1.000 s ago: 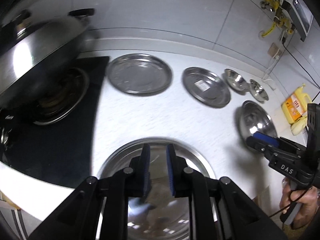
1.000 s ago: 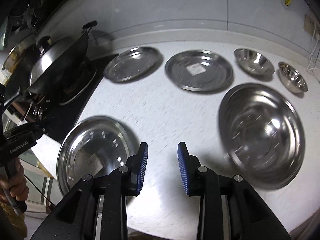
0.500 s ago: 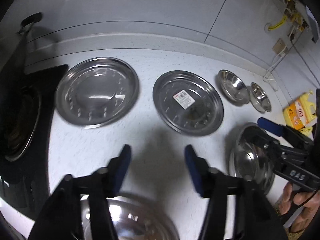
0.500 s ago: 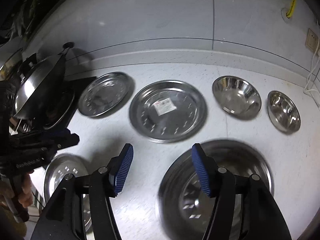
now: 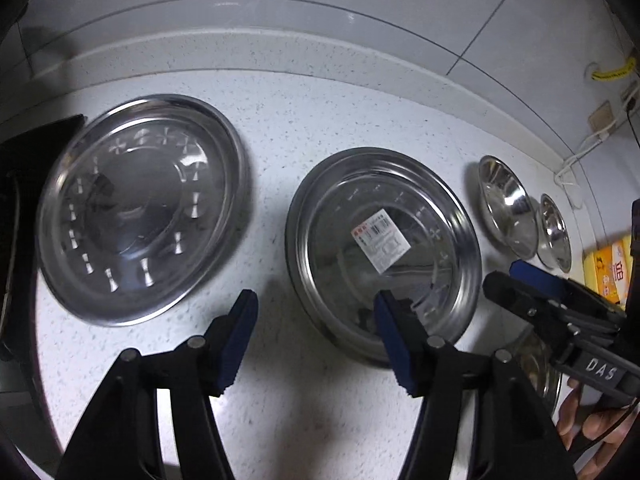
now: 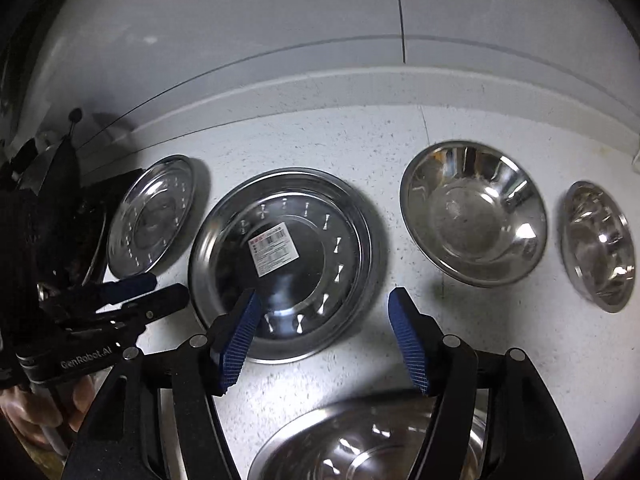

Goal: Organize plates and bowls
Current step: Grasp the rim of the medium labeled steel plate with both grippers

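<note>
On the speckled white table, a row of steel dishes is lying along the far side. At the far left, beside the dark stove edge, a patterned plate is sitting flat. Right of it, apart from it, a second plate carrying a white label is resting. Further right, a larger bowl and a smaller bowl are standing upright side by side, not touching. A big bowl is sitting at the near edge.

The left gripper is hovering over the bare table between the two plates, its fingers spread wide with nothing between them. The right gripper is hanging over the near rim of the labelled plate, its fingers opening, pinching nothing.
</note>
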`<state>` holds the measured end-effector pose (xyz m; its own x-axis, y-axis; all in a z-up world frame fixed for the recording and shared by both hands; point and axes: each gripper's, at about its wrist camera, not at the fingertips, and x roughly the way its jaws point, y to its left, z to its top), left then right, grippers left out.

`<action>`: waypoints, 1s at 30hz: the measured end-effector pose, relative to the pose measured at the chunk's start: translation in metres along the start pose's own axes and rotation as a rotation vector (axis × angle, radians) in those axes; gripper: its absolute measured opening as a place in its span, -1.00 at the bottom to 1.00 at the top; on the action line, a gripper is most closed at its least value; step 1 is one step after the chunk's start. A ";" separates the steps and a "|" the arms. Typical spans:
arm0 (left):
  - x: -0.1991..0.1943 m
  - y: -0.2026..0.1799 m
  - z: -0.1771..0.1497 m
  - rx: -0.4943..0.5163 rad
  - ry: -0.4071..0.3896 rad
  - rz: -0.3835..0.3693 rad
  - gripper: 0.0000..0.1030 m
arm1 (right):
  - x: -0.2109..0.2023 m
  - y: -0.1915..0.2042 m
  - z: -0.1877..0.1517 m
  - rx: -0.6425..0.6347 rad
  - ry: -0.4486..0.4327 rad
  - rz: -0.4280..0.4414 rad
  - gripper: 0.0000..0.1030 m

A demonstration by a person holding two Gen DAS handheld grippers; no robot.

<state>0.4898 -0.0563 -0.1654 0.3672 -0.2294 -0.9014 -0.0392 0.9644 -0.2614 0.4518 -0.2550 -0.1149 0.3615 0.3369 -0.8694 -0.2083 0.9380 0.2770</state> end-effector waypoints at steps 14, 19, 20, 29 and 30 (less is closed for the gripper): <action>0.031 0.005 0.025 -0.040 0.033 -0.014 0.15 | 0.045 -0.014 0.017 0.051 0.090 -0.006 0.19; 0.032 0.006 0.029 -0.051 0.023 -0.054 0.15 | 0.050 -0.021 0.018 0.060 0.089 0.004 0.09; 0.032 0.008 0.030 -0.058 0.023 -0.070 0.15 | 0.050 -0.020 0.018 0.056 0.087 0.002 0.01; 0.026 0.006 0.022 -0.020 0.014 -0.075 -0.14 | 0.053 -0.019 0.018 0.041 0.085 -0.019 -0.60; 0.027 0.005 0.021 -0.011 0.010 -0.062 -0.32 | 0.054 -0.019 0.019 0.044 0.085 -0.020 -0.64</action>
<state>0.5190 -0.0550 -0.1836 0.3596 -0.2897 -0.8870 -0.0273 0.9469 -0.3203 0.4924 -0.2529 -0.1598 0.2860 0.3120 -0.9060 -0.1609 0.9477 0.2756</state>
